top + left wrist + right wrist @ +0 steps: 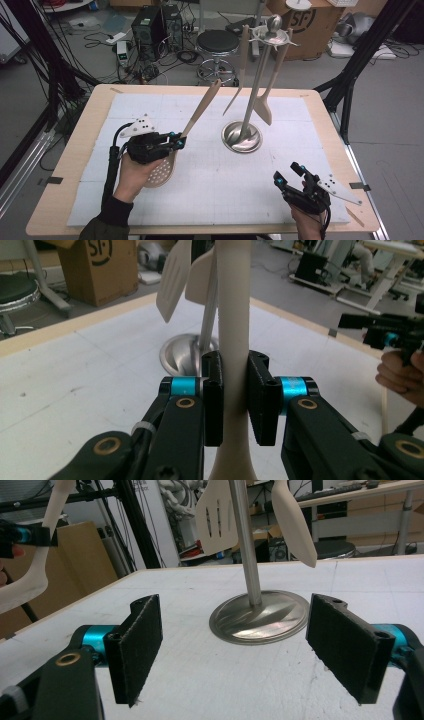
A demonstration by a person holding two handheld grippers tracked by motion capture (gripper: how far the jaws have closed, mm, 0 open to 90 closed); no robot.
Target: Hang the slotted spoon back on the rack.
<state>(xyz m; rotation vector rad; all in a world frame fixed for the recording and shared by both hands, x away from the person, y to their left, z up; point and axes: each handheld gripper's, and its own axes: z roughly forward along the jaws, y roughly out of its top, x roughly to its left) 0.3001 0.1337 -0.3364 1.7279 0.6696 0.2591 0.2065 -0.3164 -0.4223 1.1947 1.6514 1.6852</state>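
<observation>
At the left, the left gripper (176,142) clamps its jaws on the handle of a beige slotted spoon (192,127), whose perforated bowl hangs by the hand while the handle tip angles up and far-right toward the utensil stand (243,136). Two utensils already hang from the stand's top. The long handle could strike them or tip the stand if it swings wide. At the near right, the right gripper (289,175) rests, jaws wide and empty.
</observation>
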